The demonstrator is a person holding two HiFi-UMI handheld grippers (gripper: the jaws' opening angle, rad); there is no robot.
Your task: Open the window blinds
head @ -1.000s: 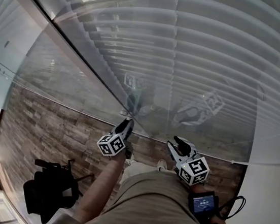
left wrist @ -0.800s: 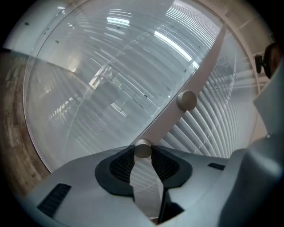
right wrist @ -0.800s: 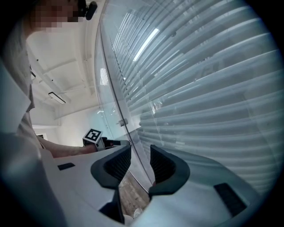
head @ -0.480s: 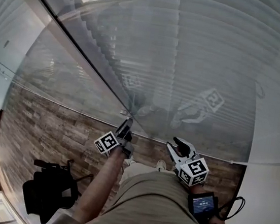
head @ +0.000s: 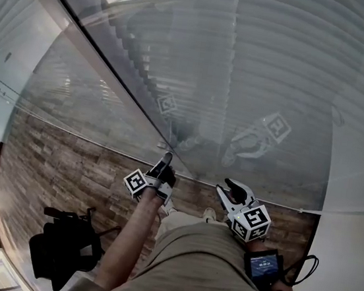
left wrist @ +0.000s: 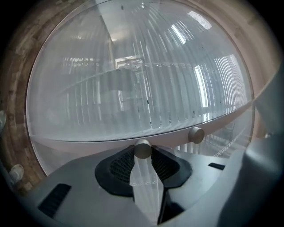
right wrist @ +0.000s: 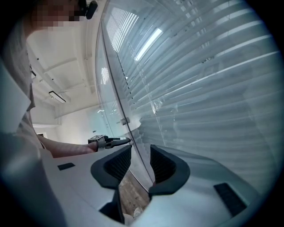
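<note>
Left tongs point(head: 164, 167): clamped on the clear wand point(left wrist: 144, 181), its metal cap just past the pads. My wrist has rolled over the last second. The marker cube point(head: 135, 182) now sits at a different angle, and the hand is otherwise parked.

Right tongs point(head: 233, 189): jaws apart, empty, idle just beside.

Farther out, the blinds point(head: 278, 68): slats look flatter and less banded than a second ago, so the twist seems to drive the tilt. Whether toward open, I can't tell yet. Probably more turning to do.

Grey left tongs point(head: 166, 163) and right tongs point(head: 228, 186) carry black ribbed pads point(right wrist: 118, 165) and white cubes point(head: 252, 222) with black square markers; the shirt point(head: 212, 272) is tan.
</note>
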